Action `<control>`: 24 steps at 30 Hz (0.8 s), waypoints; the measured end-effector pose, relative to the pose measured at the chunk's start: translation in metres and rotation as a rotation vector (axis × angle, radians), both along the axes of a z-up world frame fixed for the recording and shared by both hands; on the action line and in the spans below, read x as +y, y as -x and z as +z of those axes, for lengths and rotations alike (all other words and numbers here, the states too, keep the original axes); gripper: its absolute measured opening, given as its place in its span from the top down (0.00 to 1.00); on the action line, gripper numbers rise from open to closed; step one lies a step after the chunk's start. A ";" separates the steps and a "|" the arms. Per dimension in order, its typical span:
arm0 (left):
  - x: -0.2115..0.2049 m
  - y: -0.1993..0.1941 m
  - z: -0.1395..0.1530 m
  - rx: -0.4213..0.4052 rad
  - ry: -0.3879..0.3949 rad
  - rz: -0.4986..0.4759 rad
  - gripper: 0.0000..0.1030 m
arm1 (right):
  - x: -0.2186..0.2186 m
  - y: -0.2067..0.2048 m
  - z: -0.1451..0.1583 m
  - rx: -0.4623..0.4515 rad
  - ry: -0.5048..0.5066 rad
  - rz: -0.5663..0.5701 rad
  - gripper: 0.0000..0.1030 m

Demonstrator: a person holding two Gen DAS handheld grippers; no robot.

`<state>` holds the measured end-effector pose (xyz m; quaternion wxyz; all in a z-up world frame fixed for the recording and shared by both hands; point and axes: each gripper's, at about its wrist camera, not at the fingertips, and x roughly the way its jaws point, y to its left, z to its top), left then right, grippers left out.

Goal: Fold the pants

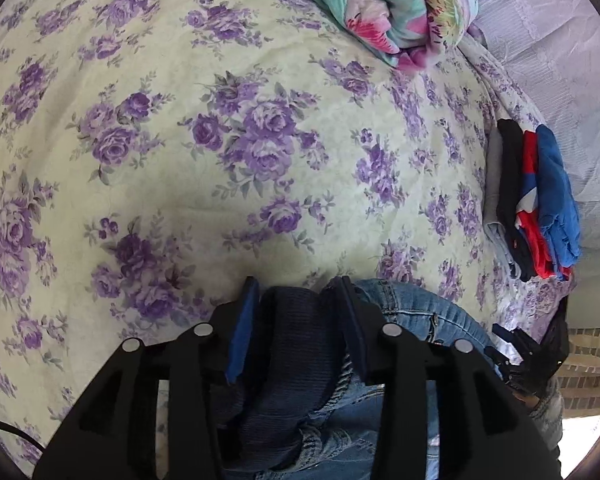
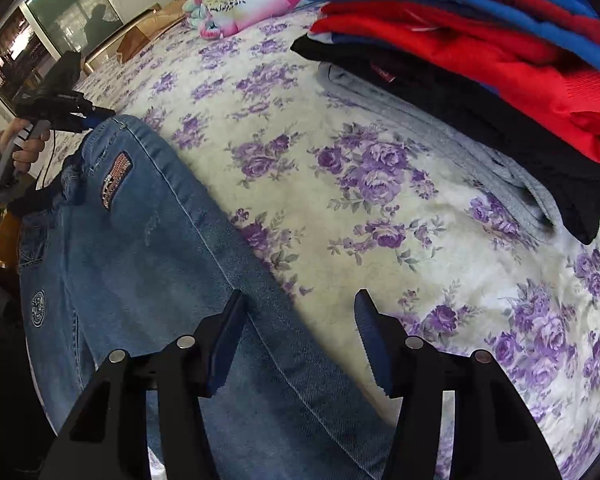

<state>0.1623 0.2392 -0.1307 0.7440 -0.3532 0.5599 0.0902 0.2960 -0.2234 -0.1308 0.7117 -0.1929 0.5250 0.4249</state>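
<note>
Left gripper [image 1: 298, 300]: closed on the dark ribbed waistband [image 1: 296, 328] of the jeans [image 1: 416, 312].
Right gripper [image 2: 300, 312]: fingers wide apart, holding nothing, over a jeans leg.
Jeans: flat on the floral bedspread [image 1: 220, 128].
Right view only: patch [image 2: 116, 180], window [image 2: 40, 32], left hand [image 2: 24, 152].
Left view only: rolled quilt [image 1: 392, 8].
Both: folded clothes stack [image 2: 480, 60].
</note>
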 end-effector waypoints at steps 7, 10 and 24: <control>-0.010 -0.012 -0.004 0.043 -0.077 -0.052 0.63 | 0.001 0.006 -0.003 0.024 0.012 0.084 0.63; -0.008 -0.013 -0.003 0.042 -0.074 -0.076 0.65 | 0.004 0.007 -0.002 0.026 0.031 0.133 0.75; 0.000 -0.008 0.009 0.000 -0.087 -0.001 0.88 | 0.018 0.035 0.009 -0.120 0.125 0.210 0.92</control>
